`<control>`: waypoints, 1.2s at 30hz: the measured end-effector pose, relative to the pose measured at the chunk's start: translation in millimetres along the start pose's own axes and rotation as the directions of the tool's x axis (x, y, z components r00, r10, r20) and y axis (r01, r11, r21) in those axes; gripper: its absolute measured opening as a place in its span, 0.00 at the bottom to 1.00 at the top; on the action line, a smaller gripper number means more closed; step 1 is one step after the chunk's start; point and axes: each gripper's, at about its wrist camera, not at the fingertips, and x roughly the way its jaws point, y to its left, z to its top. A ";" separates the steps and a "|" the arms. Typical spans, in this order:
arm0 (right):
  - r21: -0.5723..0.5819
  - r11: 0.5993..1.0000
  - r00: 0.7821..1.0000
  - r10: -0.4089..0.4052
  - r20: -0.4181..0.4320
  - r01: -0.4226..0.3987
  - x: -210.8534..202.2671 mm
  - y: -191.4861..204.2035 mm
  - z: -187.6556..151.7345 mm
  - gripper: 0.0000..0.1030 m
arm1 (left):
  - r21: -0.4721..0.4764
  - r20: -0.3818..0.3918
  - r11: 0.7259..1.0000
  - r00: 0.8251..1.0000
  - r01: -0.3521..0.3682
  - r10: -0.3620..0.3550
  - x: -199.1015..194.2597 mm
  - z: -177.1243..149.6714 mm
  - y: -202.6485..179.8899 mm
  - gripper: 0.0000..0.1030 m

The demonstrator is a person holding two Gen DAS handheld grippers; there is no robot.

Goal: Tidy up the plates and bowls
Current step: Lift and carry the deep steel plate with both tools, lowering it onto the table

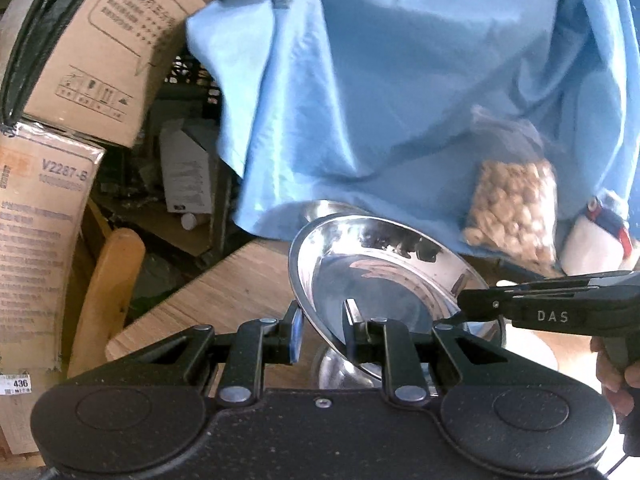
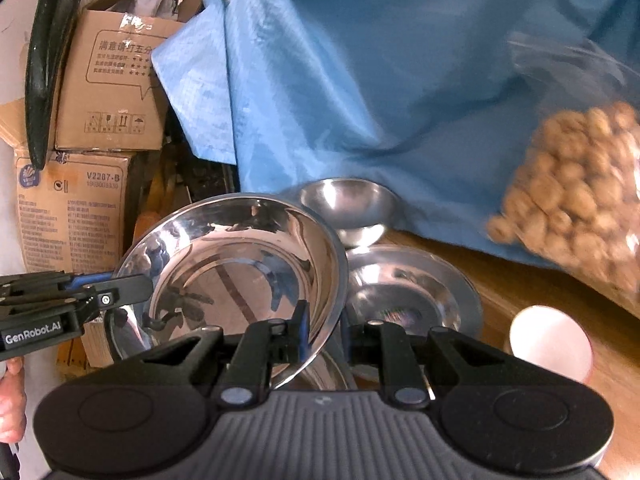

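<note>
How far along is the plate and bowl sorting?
Done: nothing looks stacked yet. In hand: the left gripper and right gripper both clamp the rim of one steel plate, lifted and tilted above the wooden table. Left: a second steel plate lies flat on the table and a steel bowl sits behind it, both apart.

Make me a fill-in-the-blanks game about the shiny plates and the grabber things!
1. Both grippers clamp the rim of the same tilted steel ____.
2. The cloth hanging behind the table is coloured ____.
3. The clear bag at the right is full of ____.
4. The small steel bowl stands on the table, ____ the flat plate.

Missing words: plate; blue; nuts; behind.
</note>
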 end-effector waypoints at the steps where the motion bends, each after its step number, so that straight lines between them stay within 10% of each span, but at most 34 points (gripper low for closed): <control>1: 0.004 1.000 1.000 -0.002 0.000 0.002 -3.2 -1.3 -3.6 0.18 | 0.005 -0.006 1.000 1.000 -0.002 0.002 -0.6 -1.8 -2.6 0.21; 36: -0.009 1.000 0.997 0.000 -0.082 0.000 -27.6 2.2 -54.4 0.26 | 0.144 -0.111 0.988 0.991 -0.057 0.073 -11.2 -28.0 -26.6 0.25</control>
